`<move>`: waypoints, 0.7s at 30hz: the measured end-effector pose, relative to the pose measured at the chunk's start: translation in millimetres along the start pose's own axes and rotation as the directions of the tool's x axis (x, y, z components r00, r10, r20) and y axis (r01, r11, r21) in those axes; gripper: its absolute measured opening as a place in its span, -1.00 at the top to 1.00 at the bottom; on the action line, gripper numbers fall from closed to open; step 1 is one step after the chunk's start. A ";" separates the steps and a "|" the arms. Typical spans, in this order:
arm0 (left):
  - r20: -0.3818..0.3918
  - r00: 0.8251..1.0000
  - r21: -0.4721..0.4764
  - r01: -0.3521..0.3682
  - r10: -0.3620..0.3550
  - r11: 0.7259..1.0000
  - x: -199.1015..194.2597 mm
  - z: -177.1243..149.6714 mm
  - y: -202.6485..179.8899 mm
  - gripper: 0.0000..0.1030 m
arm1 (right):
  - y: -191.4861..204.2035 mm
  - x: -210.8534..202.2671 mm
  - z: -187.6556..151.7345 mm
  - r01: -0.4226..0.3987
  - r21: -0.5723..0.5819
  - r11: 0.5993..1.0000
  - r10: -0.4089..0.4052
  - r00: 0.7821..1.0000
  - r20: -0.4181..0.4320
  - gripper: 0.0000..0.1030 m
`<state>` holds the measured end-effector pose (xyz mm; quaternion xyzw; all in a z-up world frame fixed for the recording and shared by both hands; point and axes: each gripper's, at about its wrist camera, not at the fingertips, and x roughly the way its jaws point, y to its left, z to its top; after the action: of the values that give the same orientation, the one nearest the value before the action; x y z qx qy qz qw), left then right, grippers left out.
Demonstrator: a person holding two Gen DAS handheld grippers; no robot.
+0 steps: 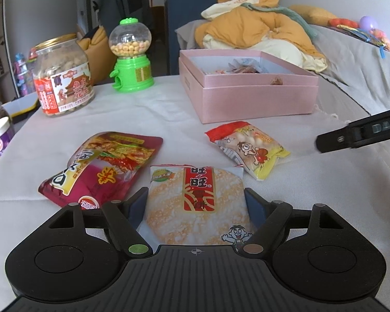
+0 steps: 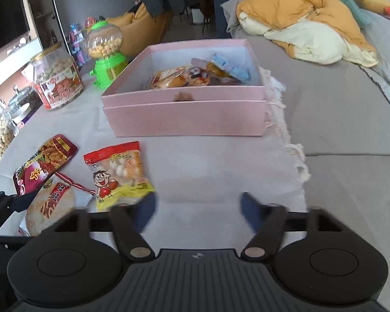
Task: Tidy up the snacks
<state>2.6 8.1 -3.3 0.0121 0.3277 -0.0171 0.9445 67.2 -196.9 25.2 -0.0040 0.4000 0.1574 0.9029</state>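
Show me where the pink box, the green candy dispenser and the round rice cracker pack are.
pink box (image 2: 184, 119): right wrist view, on its front wall.
green candy dispenser (image 1: 132, 71): left wrist view, on its green base.
round rice cracker pack (image 1: 197, 208): left wrist view, on the middle of the wrapper.

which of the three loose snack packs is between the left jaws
The white rice cracker pack with the red vertical label. The dark red pouch and the yellow-edged cartoon pack lie farther out on the cloth, clear of both grippers.
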 end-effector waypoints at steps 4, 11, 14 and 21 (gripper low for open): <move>0.001 1.000 0.002 -0.002 0.002 1.000 0.1 -0.2 0.5 -0.61 | -15.9 -12.4 -0.8 -0.011 0.006 1.000 0.011 0.999 0.033 -0.73; 0.001 1.000 0.003 -0.003 0.003 1.000 -0.1 -0.2 0.1 -0.60 | -22.4 -5.0 4.1 -0.124 0.075 0.989 0.123 0.992 0.023 -0.78; 0.001 1.000 0.005 -0.004 0.004 1.000 0.0 -0.3 0.4 -0.61 | -1.6 10.9 12.4 -0.128 0.045 0.991 0.128 0.992 -0.002 -0.78; 0.002 1.000 0.006 -0.004 0.004 1.000 -0.4 -0.8 0.3 -0.60 | 72.4 52.1 34.7 -0.174 -0.067 0.982 0.169 0.982 -0.079 -0.77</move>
<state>1.8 8.4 -3.7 0.0153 0.3266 -0.0162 0.9449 104.3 -108.8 19.7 -0.0086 0.4254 0.2490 0.8700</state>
